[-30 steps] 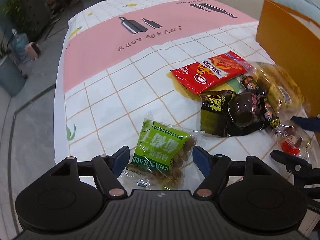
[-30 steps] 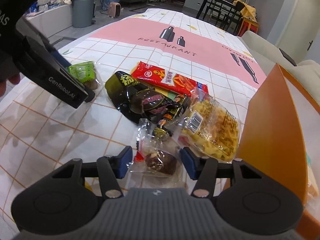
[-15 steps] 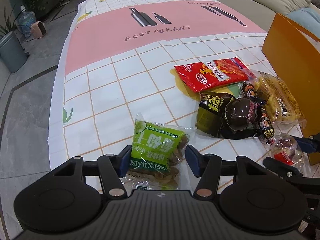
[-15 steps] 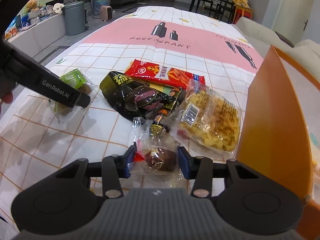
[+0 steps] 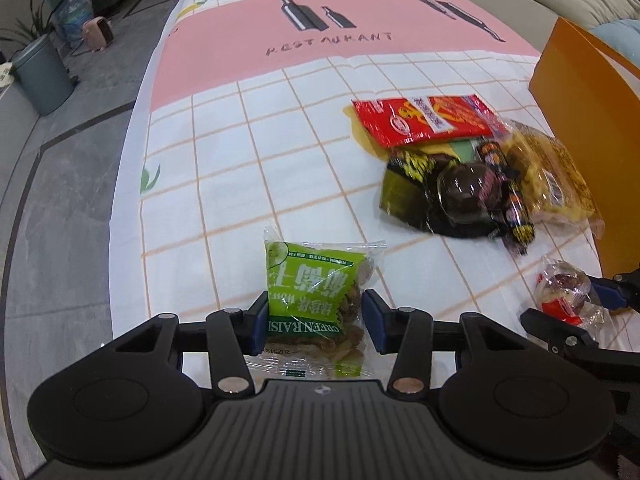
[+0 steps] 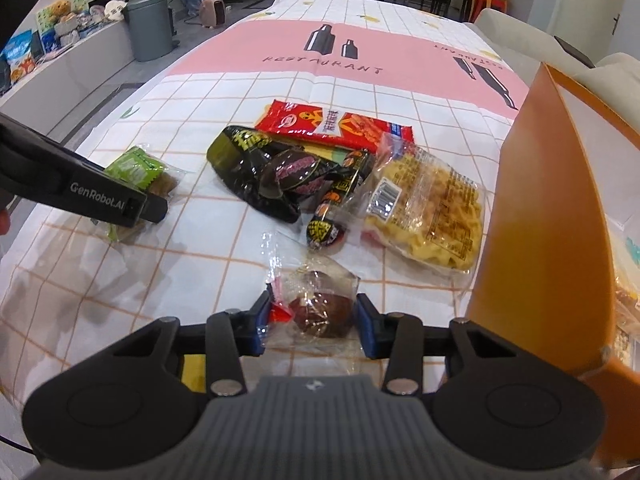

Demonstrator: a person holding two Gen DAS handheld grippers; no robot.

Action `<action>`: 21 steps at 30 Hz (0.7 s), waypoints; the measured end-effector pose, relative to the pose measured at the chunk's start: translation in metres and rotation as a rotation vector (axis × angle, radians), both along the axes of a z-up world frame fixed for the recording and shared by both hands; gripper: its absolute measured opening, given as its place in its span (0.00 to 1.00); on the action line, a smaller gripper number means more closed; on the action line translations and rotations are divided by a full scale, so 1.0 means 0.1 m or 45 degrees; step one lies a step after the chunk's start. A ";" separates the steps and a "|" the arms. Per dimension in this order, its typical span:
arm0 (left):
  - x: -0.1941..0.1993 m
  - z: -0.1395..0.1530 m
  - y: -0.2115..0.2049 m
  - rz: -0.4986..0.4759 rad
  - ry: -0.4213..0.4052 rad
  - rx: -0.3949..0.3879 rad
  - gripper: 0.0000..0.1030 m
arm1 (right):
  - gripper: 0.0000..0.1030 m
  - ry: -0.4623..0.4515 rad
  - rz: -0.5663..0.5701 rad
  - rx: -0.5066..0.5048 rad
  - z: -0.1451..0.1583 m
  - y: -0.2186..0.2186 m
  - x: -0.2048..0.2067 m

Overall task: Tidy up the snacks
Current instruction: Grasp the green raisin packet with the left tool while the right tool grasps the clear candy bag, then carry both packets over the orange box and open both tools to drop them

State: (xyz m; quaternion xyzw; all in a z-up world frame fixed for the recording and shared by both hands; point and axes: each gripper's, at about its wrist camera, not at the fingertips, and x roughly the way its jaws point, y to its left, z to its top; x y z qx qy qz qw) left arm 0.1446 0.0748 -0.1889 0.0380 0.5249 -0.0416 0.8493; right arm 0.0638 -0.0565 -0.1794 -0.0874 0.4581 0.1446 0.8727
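Observation:
My left gripper (image 5: 314, 320) is shut on a green raisin packet (image 5: 316, 288) near the table's front edge; the packet also shows in the right wrist view (image 6: 136, 170). My right gripper (image 6: 312, 322) is shut on a clear-wrapped brown snack (image 6: 320, 312), also seen in the left wrist view (image 5: 564, 292). A pile of snacks lies beyond: a red packet (image 6: 336, 124), a black packet (image 6: 260, 168), sausages (image 6: 336, 208) and a yellow noodle bag (image 6: 428, 208).
An orange box (image 6: 536, 220) stands open at the right, close to the right gripper. The checked tablecloth (image 5: 280, 140) with a pink band covers the table. The table's left edge drops to the floor, where a grey bin (image 5: 40, 76) stands.
Both grippers have closed: the left onto the green raisin packet, the right onto the clear-wrapped brown snack. Both have drawn back slightly from the pile.

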 end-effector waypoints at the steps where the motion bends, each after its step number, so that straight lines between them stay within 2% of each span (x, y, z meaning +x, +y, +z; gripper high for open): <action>1: -0.05 0.00 -0.02 0.012 0.004 0.007 0.51 | 0.39 0.001 0.004 -0.005 0.01 0.00 -0.02; 6: -0.28 0.05 -0.09 0.023 -0.007 0.009 0.49 | 0.39 0.000 0.007 0.007 0.07 -0.02 -0.16; 10: -0.40 0.24 -0.10 0.046 -0.066 -0.039 0.49 | 0.39 -0.053 0.018 0.022 0.22 -0.03 -0.25; 15: -0.53 0.56 -0.17 0.054 -0.116 -0.118 0.49 | 0.39 -0.105 0.007 0.099 0.52 -0.12 -0.38; 21: -0.57 1.00 -0.42 -0.001 -0.157 -0.148 0.49 | 0.39 -0.224 -0.024 0.133 1.06 -0.36 -0.53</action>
